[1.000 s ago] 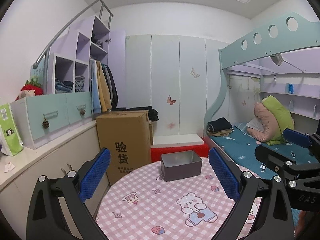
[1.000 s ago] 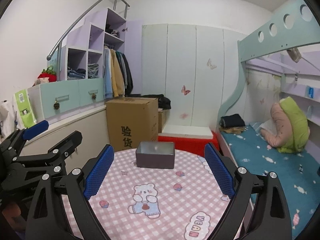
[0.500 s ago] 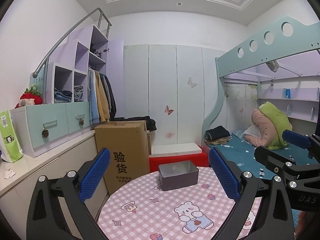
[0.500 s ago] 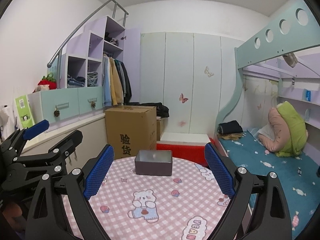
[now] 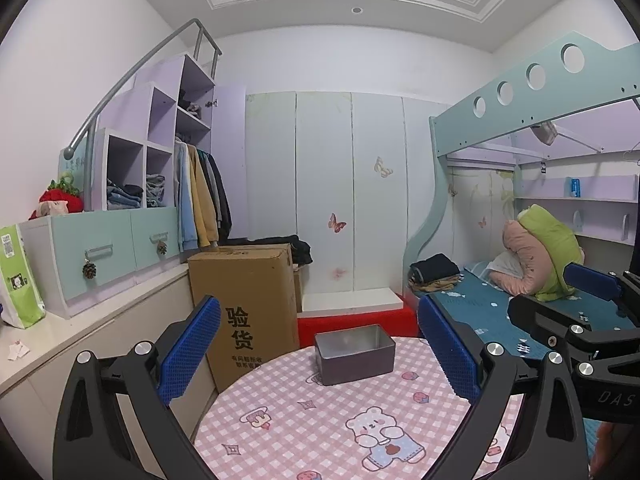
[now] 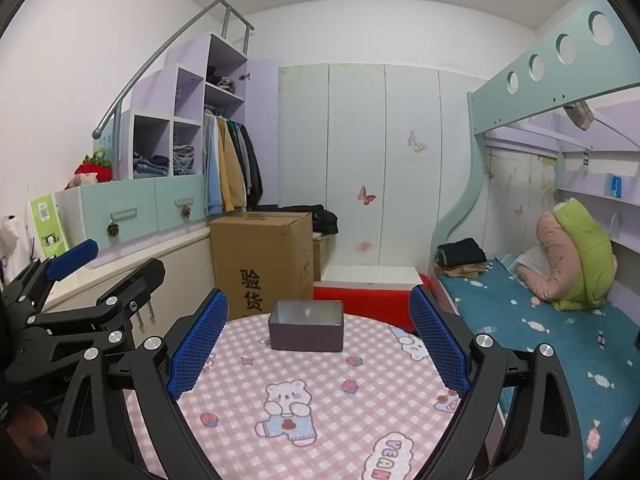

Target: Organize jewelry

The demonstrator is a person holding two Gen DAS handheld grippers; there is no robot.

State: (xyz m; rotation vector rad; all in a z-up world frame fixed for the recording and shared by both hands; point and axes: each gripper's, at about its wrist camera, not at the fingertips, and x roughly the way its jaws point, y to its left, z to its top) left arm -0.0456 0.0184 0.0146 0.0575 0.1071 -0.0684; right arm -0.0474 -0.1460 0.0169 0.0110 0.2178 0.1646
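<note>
Tin (image 5: 354,354) was seen open-topped at far edge of table (image 5: 320,420), likely set to receive jewelry | no jewelry was visible | left tongs (image 5: 319,352) and right tongs (image 6: 318,346) were held spread, empty, raised above table

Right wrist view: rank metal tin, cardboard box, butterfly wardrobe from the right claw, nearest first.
From the right claw:
1. Metal tin, straight ahead on the checked table.
2. Cardboard box, on the floor, ahead-left.
3. Butterfly wardrobe, against the back wall.
</note>
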